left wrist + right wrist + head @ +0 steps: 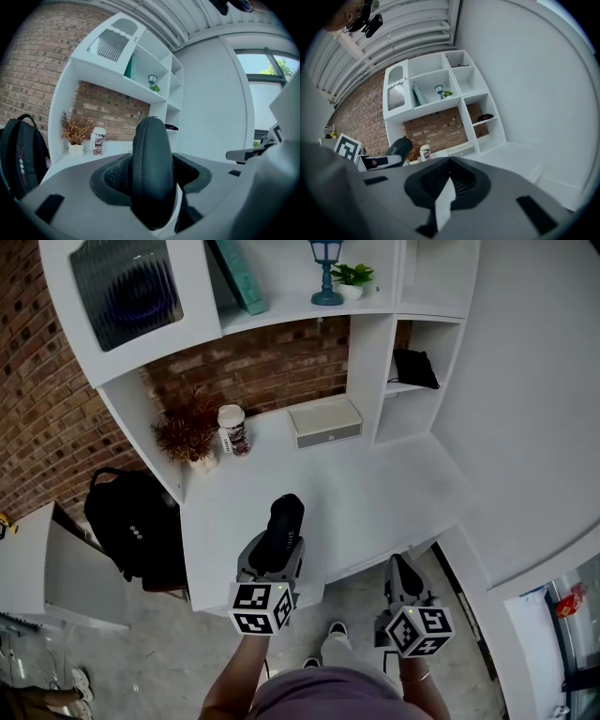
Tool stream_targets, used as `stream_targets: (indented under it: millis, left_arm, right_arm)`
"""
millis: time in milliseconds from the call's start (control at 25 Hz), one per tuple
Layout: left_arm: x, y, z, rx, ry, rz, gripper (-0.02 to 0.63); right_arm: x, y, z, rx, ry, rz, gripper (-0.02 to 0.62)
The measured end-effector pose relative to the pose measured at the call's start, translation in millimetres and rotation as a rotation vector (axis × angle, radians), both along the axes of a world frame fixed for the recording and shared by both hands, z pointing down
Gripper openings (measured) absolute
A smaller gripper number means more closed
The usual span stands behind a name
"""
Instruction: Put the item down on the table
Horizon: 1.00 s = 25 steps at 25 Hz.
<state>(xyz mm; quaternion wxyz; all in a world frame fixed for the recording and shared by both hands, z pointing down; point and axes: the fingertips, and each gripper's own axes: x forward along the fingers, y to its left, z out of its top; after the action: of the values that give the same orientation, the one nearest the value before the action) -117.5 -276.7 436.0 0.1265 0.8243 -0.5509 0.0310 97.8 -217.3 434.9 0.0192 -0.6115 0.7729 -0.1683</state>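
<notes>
- Grip: left tool [272, 561] is clamped on a black zip case [286, 517], jaws standing fairly wide because the case fills the gap. In the left gripper view both pads press the case's flat sides; the zip seam faces the camera and the case stands on its narrow edge.
- Position: case is carried in the air over the front part of the white worktop [375, 493], near the front edge. No view shows it touching the surface, so I judge the set-down not yet done.
- Right tool [401, 570]: jaws drawn together at the tips, nothing between them. It sits at the worktop's front edge, apart from the case.
- Surroundings: lidded cup [232, 430], potted dried plant [190, 434] and a white box [324, 422] stand at the back of the worktop, well apart from the case. A black backpack [131, 521] sits to the left of the worktop.
- Risk 1: opening the jaws while the case is on its narrow edge. It would likely topple, and its rounded shell could roll.
- Risk 2: releasing this close to the front edge. A topple towards the person could send it to the floor.
- Risk 3: letting go from height; the case could bounce or skid.
- Risk 4: reaching too far back could knock the cup or plant.
</notes>
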Motion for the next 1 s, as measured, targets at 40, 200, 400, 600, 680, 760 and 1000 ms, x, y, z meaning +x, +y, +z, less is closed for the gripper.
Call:
stream_targets:
  millis: [40, 200, 400, 600, 680, 760, 1000]
  left_arm:
    - [1.5, -6.5, 0.9, -0.001, -0.003, -0.005, 0.267]
    - [6.6, -32.2, 3.6, -0.002, -0.011, -0.03, 0.267]
    - [12.5, -60.3, 13.0, -0.019, -0.029, -0.048, 0.267]
    - [19.6, -83.9, 30.1, -0.055, -0.06, -0.053, 0.267]
    - [23.5, -92.4, 39.0, -0.073, -0.075, -0.047, 0.267]
    - [27.1, -100.2, 48.6, -0.091, -0.091, -0.042, 0.267]
    - [38.5, -119.5, 81.7, -0.156, -0.141, -0.026, 0.267]
  right_arm:
    - [2.4, -5.4, 1.2, -0.003, -0.003, -0.003, 0.002]
    - [10.4, -25.1, 3.1, -0.009, -0.009, -0.019, 0.002]
    - [17.1, -42.1, 6.4, -0.017, -0.03, -0.031, 0.002]
    - [24.7, -53.1, 8.5, -0.023, -0.038, -0.035, 0.002]
    - [27.5, -56.2, 8.6, -0.023, -0.039, -0.033, 0.002]
    - [29.8, -59.1, 8.4, -0.023, -0.038, -0.032, 0.002]
    - [37.0, -66.1, 10.4, -0.03, -0.039, -0.025, 0.002]
